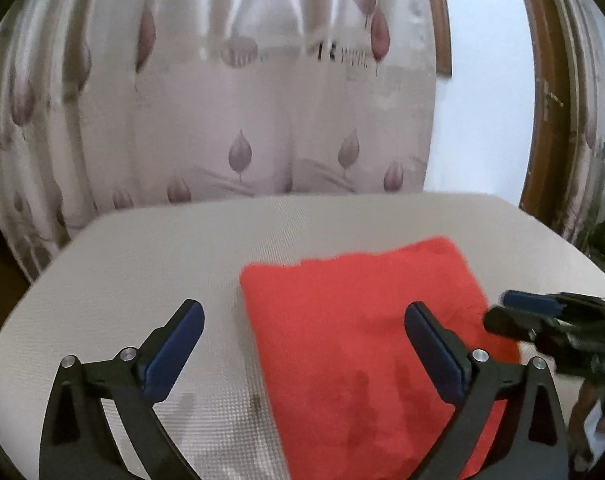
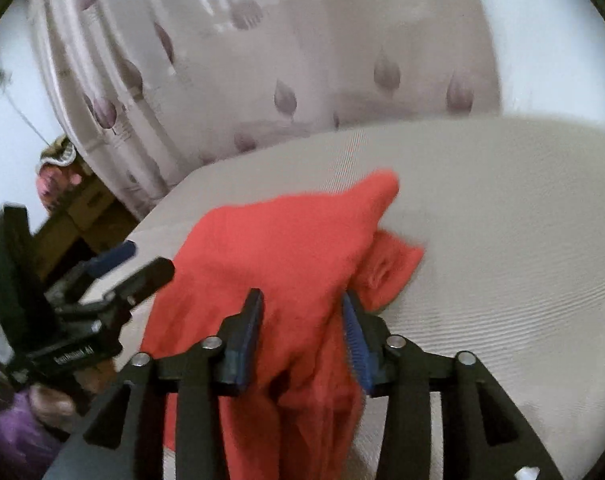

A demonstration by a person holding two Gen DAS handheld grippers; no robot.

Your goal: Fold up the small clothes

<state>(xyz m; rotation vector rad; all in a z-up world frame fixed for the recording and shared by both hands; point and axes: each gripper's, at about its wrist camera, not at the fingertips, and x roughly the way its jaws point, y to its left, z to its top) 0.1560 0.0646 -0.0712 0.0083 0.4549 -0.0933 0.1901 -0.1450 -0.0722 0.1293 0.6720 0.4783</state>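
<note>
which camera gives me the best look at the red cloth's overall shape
The left wrist view: the red cloth lies there as a flat folded slab on the beige table, its far edges in plain sight. The right wrist view shows it closer but blurred, bunched, and partly hidden behind the right gripper.

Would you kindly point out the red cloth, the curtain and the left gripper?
red cloth [image 1: 358, 320]: left wrist view, middle of its top layer.
curtain [image 1: 222, 120]: left wrist view, a plain fold.
left gripper [image 1: 302, 344]: left wrist view, midway between fingertips.
</note>
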